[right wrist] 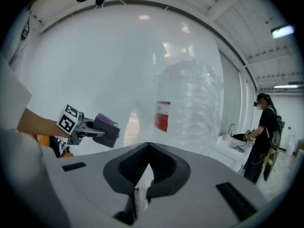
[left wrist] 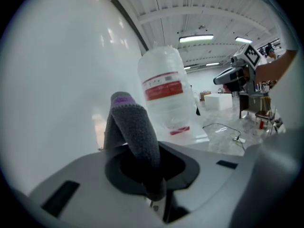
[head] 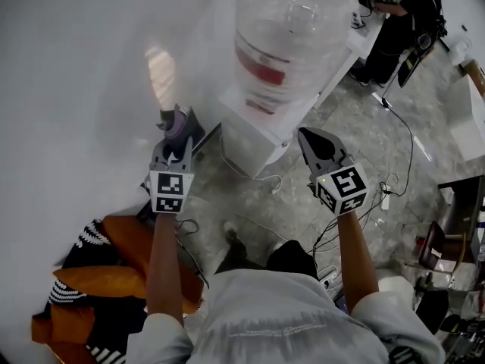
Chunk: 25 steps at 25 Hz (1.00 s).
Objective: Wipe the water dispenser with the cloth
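The water dispenser (head: 254, 133) is a white cabinet with a large clear bottle (head: 289, 36) on top; the bottle bears a red label. My left gripper (head: 176, 133) is shut on a grey cloth (head: 179, 120) with a purple edge, held left of the dispenser and apart from it. In the left gripper view the cloth (left wrist: 135, 127) sticks up between the jaws of the left gripper (left wrist: 145, 163), with the bottle (left wrist: 166, 94) beyond. My right gripper (head: 308, 138) is shut and empty, just right of the dispenser's front. In the right gripper view the right gripper (right wrist: 148, 148) faces the bottle (right wrist: 190, 108).
A white wall (head: 68, 74) runs along the left. Orange and black-striped items (head: 98, 279) lie at lower left. Cables (head: 394, 188) trail over the grey floor. A person in black (head: 402, 21) stands at a counter at the back right.
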Available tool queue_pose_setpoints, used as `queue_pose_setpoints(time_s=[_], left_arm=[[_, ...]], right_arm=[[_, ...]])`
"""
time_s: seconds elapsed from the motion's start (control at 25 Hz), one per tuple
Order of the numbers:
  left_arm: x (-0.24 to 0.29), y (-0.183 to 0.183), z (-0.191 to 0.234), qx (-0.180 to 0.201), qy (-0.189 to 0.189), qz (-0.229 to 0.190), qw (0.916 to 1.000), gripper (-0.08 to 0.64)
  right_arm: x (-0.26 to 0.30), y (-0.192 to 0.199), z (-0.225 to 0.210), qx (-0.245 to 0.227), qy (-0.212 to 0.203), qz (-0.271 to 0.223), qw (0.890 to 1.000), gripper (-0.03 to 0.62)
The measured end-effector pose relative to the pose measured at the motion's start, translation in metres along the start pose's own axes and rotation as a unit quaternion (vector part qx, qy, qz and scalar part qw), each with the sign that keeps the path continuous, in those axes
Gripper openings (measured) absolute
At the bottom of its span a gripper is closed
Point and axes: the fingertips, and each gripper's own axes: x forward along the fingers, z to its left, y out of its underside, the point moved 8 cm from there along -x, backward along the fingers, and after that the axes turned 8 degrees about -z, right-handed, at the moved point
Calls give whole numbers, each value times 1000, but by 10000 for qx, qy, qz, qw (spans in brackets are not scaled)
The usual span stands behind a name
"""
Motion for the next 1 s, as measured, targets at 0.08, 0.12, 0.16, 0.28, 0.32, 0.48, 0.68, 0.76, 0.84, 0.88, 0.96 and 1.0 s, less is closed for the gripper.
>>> queue_pose_setpoints(time_s=[0.08, 0.12, 0.16, 0.28, 0.32, 0.48, 0.68, 0.76, 0.84, 0.88, 0.96, 1.0], left_arm=[[19, 25, -1, -76, 75, 253, 9996, 52], [29, 38, -2, -126, 96, 383, 9991, 52], [39, 50, -5, -179, 111, 509, 9985, 52], [70, 88, -16, -358, 176, 803, 9960, 52], [80, 101, -20, -433, 190, 882, 9950, 52], [123, 162, -35, -756, 132, 1281, 9888, 52], [182, 251, -56, -1049, 126, 1751, 9789, 52], [206, 286, -69, -1250, 245, 1901, 9735, 52], [230, 316, -82, -1421, 354, 1974, 9693, 52], [241, 328, -87, -1465, 384, 2043, 9671, 52], [262, 349, -94, -1524, 419, 2218, 9622, 52], [272, 358, -99, -1560, 442, 2287, 9599, 52]], right_arm=[[8, 19, -10, 148, 245, 213, 9994, 11], [12, 29, -15, 239, 353, 295, 9987, 11], [16, 38, -21, 331, 415, 356, 9980, 12], [26, 64, -35, 527, 355, 452, 9970, 12], [28, 73, -39, 564, 308, 483, 9968, 11], [40, 112, -55, 623, 219, 680, 9955, 12], [49, 164, -66, 630, 241, 1001, 9927, 12], [46, 183, -70, 664, 307, 1149, 9907, 12], [43, 198, -74, 770, 437, 1246, 9882, 12], [42, 204, -75, 825, 496, 1263, 9873, 12], [42, 215, -76, 894, 555, 1270, 9863, 11], [43, 221, -76, 902, 557, 1288, 9860, 12]])
